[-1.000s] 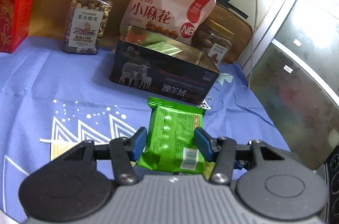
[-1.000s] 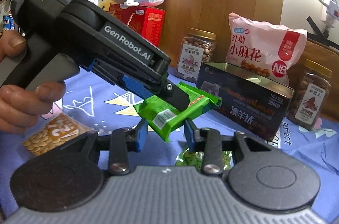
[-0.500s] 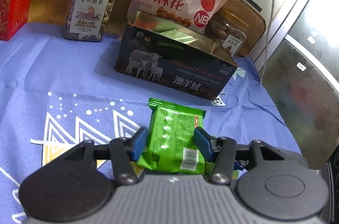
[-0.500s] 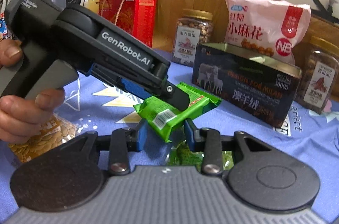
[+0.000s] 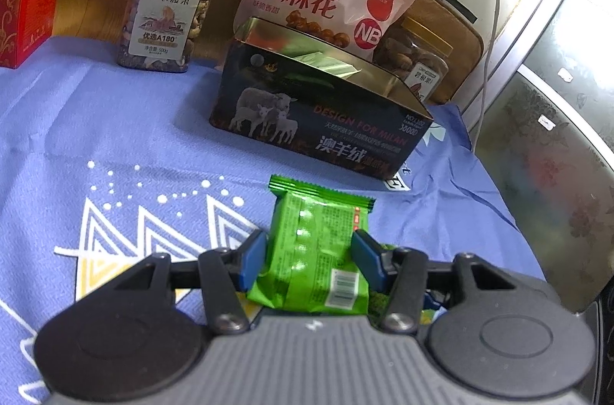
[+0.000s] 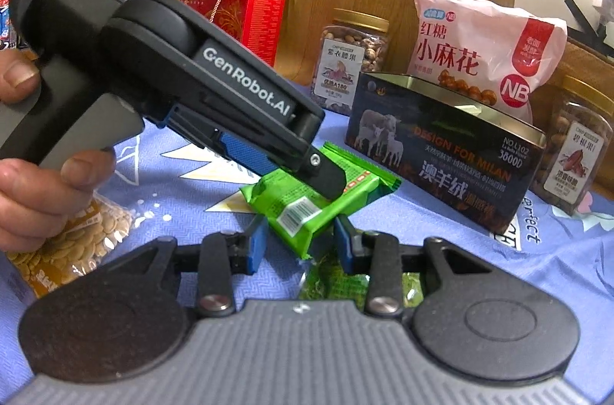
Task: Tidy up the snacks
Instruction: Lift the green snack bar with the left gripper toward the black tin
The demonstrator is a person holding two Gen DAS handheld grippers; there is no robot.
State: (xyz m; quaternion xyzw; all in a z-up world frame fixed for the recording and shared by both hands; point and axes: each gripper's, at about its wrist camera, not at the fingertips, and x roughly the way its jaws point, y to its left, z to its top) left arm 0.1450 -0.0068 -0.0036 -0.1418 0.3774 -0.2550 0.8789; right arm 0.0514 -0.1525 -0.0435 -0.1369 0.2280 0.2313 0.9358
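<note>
My left tool [image 5: 310,261] pinches a green snack packet [image 5: 314,251], not yet in the open tin [image 5: 322,121]. My right tool [image 6: 299,238] stands spread and empty; a seed bag [image 6: 65,251] waits on the surface [image 5: 115,136].

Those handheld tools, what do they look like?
Each tool is a dark grey and black plastic pistol-grip device. The left tool carries white "GenRobot.AI" lettering; both it and the right tool have blue-padded fingers on black linkage arms with silver pivot screws.

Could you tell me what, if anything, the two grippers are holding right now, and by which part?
The left gripper holds a green snack packet by its two long sides, near the barcode end. Whether the right gripper grips that same packet cannot be told.
</note>
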